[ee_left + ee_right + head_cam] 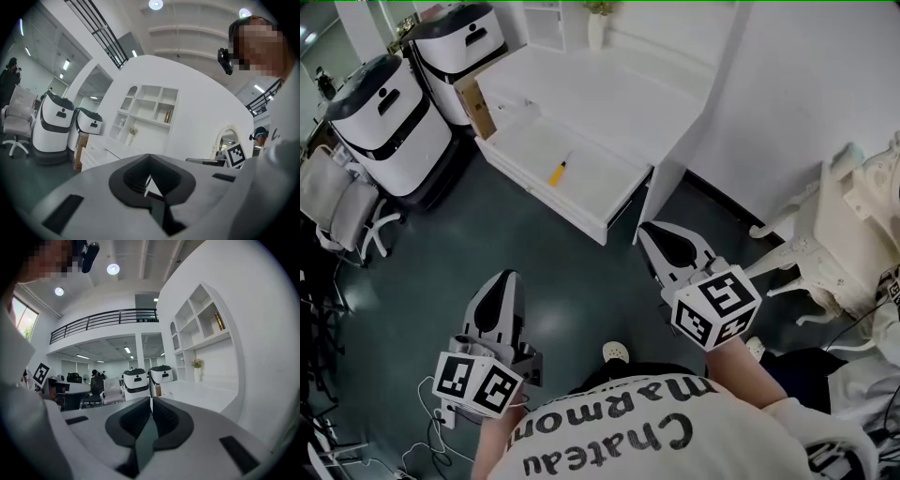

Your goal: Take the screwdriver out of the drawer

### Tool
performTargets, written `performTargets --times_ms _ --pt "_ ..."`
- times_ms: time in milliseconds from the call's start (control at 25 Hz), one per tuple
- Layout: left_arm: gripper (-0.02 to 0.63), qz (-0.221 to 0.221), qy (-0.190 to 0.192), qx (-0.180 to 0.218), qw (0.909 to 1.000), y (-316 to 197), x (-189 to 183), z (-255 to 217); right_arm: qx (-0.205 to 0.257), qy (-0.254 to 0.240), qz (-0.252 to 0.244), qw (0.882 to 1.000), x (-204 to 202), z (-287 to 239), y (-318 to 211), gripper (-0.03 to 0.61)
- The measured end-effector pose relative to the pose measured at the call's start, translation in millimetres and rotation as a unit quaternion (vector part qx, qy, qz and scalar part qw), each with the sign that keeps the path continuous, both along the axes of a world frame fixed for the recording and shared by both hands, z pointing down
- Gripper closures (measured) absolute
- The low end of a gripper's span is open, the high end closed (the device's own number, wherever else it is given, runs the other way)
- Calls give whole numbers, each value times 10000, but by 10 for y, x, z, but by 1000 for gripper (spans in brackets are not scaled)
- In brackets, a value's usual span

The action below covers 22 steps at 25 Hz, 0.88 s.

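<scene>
Yellow-handled screwdriver (pixel 559 171) sits alone on the floor of the open white drawer (pixel 586 185), pulled out from the white counter (pixel 609 94). It lies flat on a diagonal, handle toward the drawer front, shaft toward the counter. Two white-and-black rounded machines (pixel 389 122) and a cardboard box (pixel 478 105) stand to the left. Left tongs (pixel 506 279) and right tongs (pixel 652 232) are pinched together, empty, across dark floor (pixel 441 244) from the drawer.

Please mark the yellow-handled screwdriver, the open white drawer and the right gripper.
yellow-handled screwdriver (pixel 556 174), head view, on its yellow handle.
open white drawer (pixel 591 180), head view, on the bare bottom beside the screwdriver.
right gripper (pixel 647 232), head view, at the tips of its closed jaws.
</scene>
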<state>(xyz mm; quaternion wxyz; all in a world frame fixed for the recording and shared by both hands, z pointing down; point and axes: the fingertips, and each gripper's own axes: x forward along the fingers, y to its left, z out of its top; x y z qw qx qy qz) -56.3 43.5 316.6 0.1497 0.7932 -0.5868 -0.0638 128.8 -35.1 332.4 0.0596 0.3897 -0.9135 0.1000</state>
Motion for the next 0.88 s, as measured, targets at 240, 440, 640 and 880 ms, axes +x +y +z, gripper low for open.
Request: performTargets --times_ms 240,440,640,880 --pt "591 57 -67 -46 10000 -573 119 74 6 -125 1 9999 84 5 -573 541" --pt "591 222 66 -18 9997 -876 197 93 -116 -194 13 9997 88 108 -815 541" --pt "591 441 97 -144 9989 -1217 184 206 -229 -144 138 9995 54 205 -1069 541" --pt "591 737 18 -1 9973 -1760 35 182 -408 -367 349 9979 -117 210 -1494 541"
